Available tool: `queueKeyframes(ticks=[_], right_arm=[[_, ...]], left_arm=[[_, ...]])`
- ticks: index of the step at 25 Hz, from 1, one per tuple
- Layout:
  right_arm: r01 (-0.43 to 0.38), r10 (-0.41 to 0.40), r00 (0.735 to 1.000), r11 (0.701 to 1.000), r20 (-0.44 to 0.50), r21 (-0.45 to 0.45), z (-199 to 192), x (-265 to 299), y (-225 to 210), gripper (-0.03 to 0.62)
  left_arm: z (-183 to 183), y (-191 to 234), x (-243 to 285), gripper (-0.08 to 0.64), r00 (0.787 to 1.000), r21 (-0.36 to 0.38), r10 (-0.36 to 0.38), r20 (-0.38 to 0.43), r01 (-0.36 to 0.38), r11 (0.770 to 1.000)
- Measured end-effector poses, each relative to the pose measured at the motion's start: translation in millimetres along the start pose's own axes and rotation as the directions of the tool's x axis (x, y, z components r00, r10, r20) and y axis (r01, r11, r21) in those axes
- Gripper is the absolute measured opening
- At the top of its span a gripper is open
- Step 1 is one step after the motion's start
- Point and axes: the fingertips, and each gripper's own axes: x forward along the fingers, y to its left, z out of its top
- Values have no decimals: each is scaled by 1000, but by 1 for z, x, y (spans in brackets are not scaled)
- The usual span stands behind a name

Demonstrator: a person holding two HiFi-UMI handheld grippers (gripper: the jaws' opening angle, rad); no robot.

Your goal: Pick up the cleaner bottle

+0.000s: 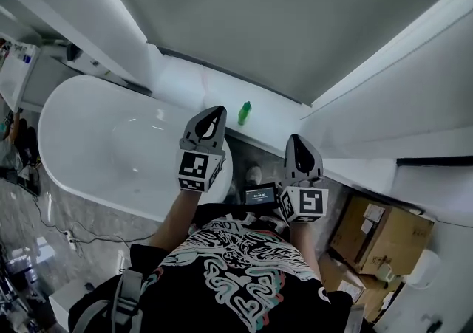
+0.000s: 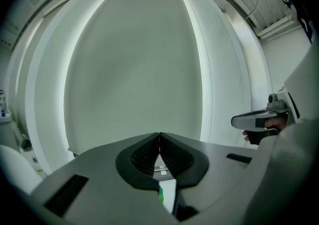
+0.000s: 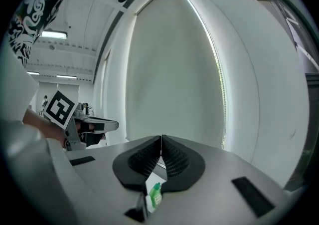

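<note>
Head view, bathtub [image 1: 89, 103] near cleaner bottle [image 1: 244, 112]

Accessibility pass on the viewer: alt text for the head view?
A green cleaner bottle stands on a white ledge beside a white bathtub. The person's left tongs and right tongs, both shut and empty, point toward the ledge without touching the bottle.

Bathroom, white freestanding bathtub [image 1: 111, 139], grey floor [image 1: 26, 224]
</note>
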Motion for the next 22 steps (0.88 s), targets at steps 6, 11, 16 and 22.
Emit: queueKeyframes(ticks=[6, 11, 16, 22], right_arm=[[-50, 50, 999, 998, -10, 26, 2, 30, -10, 28], [-83, 83, 996, 996, -40, 14, -7, 50, -17, 28], [-94, 95, 993, 995, -66, 15, -21, 67, -23, 28], [-130, 130, 986, 991, -105, 4, -45, 95, -21, 28]], left_arm=[[2, 1, 22, 17, 1000, -6, 12, -2, -12, 1000], [-9, 9, 40, 17, 999, -9, 24, -21, -25, 1000], [-27, 19, 48, 17, 998, -13, 53, -39, -53, 998], [-60, 34, 63, 17, 994, 30, 86, -66, -84, 996]])
